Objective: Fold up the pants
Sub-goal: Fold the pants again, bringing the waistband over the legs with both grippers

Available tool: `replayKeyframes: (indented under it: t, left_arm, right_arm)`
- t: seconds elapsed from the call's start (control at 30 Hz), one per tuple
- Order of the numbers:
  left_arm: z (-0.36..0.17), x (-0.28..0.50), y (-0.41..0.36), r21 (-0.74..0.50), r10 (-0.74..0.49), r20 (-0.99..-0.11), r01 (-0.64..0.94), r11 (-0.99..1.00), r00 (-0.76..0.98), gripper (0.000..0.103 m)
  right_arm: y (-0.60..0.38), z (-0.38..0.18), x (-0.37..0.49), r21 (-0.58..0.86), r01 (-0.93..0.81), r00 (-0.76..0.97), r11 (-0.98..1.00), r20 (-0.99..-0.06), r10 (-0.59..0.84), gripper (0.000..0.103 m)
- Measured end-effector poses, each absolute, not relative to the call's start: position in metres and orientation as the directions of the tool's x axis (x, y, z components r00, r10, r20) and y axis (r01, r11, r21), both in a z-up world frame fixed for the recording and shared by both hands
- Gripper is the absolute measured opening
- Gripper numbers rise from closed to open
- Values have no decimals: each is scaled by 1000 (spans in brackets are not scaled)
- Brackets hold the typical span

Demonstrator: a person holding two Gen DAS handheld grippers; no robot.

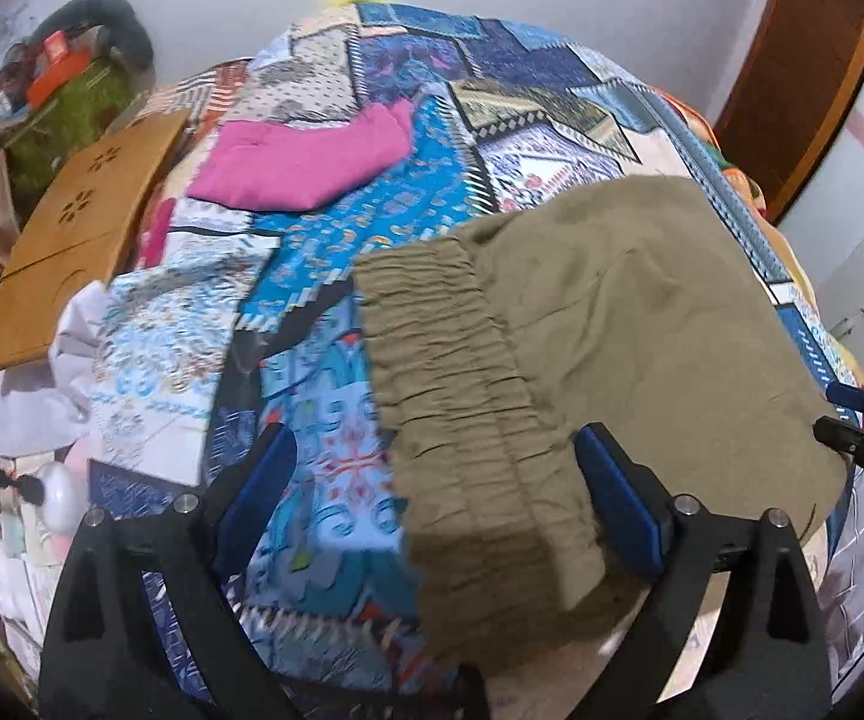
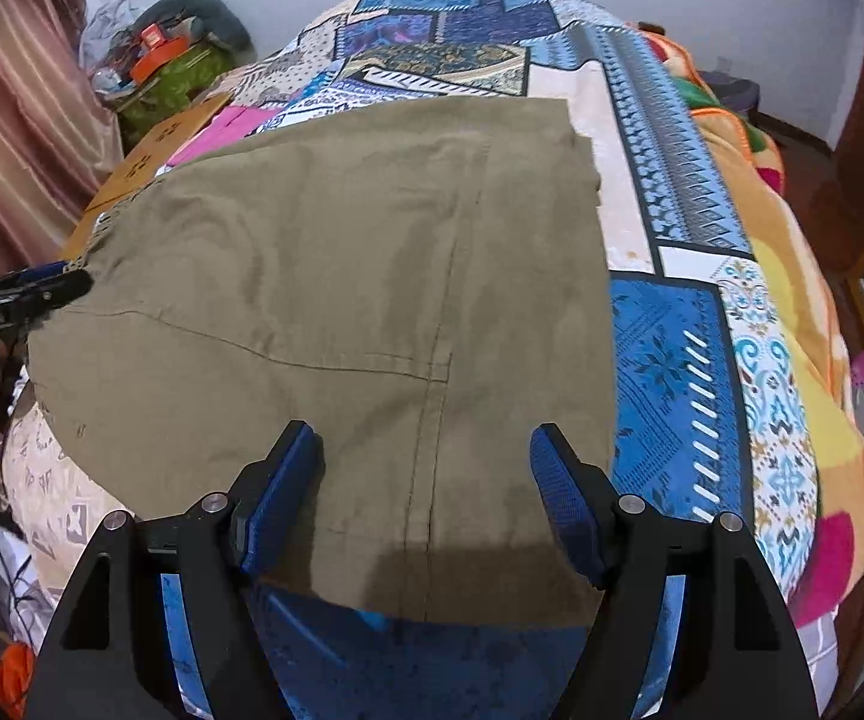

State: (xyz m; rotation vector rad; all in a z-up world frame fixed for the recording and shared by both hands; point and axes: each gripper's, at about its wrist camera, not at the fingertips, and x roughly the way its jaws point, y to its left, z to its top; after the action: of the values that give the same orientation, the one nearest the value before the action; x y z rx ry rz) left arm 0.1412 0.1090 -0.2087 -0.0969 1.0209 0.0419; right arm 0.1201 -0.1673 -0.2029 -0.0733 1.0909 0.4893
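Both grippers hang over khaki pants [image 2: 324, 276] lying folded flat on a bed under a blue patchwork bedspread [image 2: 666, 360]. Left gripper [image 1: 438, 468]: its blue-padded jaws stand spread wide, the gathered elastic waistband [image 1: 450, 348] lying below and between them, with no pad pressing on the cloth. Right gripper [image 2: 426, 468]: its jaws also stand apart over the near edge of the pants, astride a stitched seam, pinching nothing.

Only the left wrist view shows the waistband, a folded pink garment [image 1: 306, 162] farther up the bedspread, well apart from the pants, and a wooden board with flower-shaped cutouts [image 1: 78, 228] at the bed's left edge. The right wrist view alone shows the pants' broad flat panel, its far straight edge, and an orange and yellow blanket [image 2: 792, 276] along the bed's right side. Each view catches the other gripper at its margin, beside the pants' edge.

White lettering sits on each gripper's black body at the frame edges, but it is too small and blurred to read.
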Motion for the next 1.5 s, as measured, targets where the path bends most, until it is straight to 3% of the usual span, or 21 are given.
replayKeyframes:
  t: [0.17, 0.3, 0.5, 0.8, 1.17, 1.5]
  left_arm:
    - [-188, 127, 111, -74, 7, -838, -125, 989, 546, 96]
    - [-173, 114, 106, -72, 11, -818, -121, 990, 576, 96]
    - [-177, 97, 101, -167, -79, -837, -114, 979, 542, 96]
    - [-203, 71, 104, -376, -265, -848, -168, 911, 458, 96]
    - [-207, 74, 84, -559, -463, -772, -117, 821, 436, 96]
    - [-226, 116, 90, -606, -479, -737, -153, 781, 478, 96]
  right_arm:
    - [-160, -191, 116, 111, -437, 411, 893, -858, 307, 71]
    - [-146, -171, 114, 132, -475, 447, 870, -816, 368, 71]
    - [-111, -162, 117, 182, -524, 448, 832, -772, 451, 71]
    - [-69, -197, 116, 159, -592, 373, 790, -815, 444, 73]
    - [-71, -197, 116, 186, -595, 359, 782, -809, 466, 73]
    - [-72, -197, 115, 195, -596, 365, 779, -799, 479, 74]
